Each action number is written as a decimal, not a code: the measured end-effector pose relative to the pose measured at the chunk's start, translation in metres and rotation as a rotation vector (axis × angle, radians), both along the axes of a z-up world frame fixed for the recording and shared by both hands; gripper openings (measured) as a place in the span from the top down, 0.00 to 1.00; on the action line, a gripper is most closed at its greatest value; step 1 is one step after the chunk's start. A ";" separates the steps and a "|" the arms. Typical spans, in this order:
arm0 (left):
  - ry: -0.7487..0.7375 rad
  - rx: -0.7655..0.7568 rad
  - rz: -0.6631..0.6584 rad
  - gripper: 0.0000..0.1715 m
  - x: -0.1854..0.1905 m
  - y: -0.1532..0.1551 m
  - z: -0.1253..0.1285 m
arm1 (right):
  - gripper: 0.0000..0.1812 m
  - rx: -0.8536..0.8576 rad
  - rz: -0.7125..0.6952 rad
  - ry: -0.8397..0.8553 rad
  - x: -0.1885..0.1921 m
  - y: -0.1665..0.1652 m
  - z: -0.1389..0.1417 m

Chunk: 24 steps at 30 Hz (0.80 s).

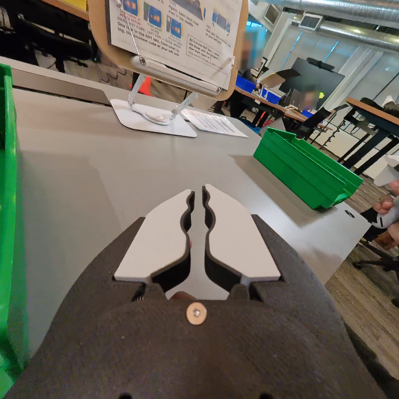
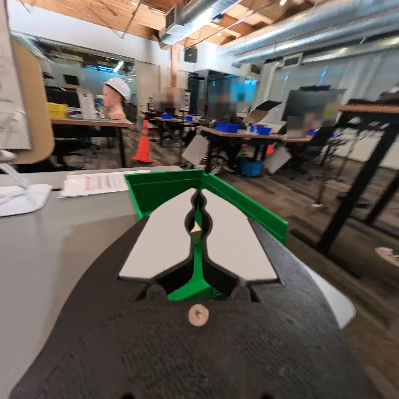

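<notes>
My left gripper hovers over the bare grey table. Its jaws are all but closed, with a thin slit between them and nothing in it. A green bin stands close at its left and a second green bin lies ahead to the right. My right gripper is shut, tips touching, above that second green bin. A small pale cube shows through the hollow between the fingers; it seems to lie on the bin floor, not gripped. A hand shows at the far right edge.
A document stand with an instruction sheet stands on a white base at the table's back. A printed sheet lies beside it. The table edge drops off just past the right bin. An orange cone, desks and people are beyond.
</notes>
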<state>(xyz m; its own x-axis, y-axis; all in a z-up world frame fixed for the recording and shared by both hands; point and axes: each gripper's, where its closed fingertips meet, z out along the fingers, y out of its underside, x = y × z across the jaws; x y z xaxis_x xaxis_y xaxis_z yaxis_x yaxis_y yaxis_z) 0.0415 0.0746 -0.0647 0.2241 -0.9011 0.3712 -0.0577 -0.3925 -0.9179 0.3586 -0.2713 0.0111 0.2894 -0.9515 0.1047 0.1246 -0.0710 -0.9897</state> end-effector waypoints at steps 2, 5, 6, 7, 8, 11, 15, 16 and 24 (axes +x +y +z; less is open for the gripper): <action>-0.021 0.048 0.017 0.99 -0.002 0.000 0.005 | 1.00 -0.060 -0.070 -0.085 -0.004 -0.002 0.001; -0.022 0.114 0.031 1.00 -0.004 -0.001 0.010 | 1.00 -0.091 -0.015 -0.146 -0.016 0.014 0.004; -0.013 0.132 0.035 1.00 -0.004 -0.001 0.009 | 1.00 -0.071 0.021 -0.134 -0.019 0.019 0.004; 0.006 0.155 0.045 1.00 -0.005 0.000 0.008 | 1.00 -0.054 0.064 -0.119 -0.021 0.024 0.003; 0.027 0.181 0.054 1.00 -0.005 0.001 0.006 | 1.00 -0.044 0.098 -0.107 -0.023 0.026 0.001; 0.055 0.245 0.010 1.00 -0.003 -0.007 0.005 | 0.96 -0.031 0.115 -0.105 -0.022 0.024 0.001; 0.065 0.185 -0.172 1.00 0.004 -0.033 -0.001 | 0.91 0.177 0.118 -0.008 -0.018 0.015 0.005; 0.061 0.179 -0.187 1.00 0.005 -0.035 -0.001 | 0.91 0.211 0.134 0.029 -0.017 0.015 0.002; 0.119 0.273 -0.159 0.70 0.001 -0.039 -0.006 | 0.82 0.047 0.160 0.078 0.018 -0.017 -0.003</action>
<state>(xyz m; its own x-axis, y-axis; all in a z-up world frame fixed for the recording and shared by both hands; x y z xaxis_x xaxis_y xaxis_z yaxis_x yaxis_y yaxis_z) 0.0426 0.0357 -0.0709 0.0999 -0.9909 0.0907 -0.2111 -0.1101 -0.9712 0.3768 -0.2884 0.0083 0.4430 -0.8959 0.0328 0.0529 -0.0104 -0.9985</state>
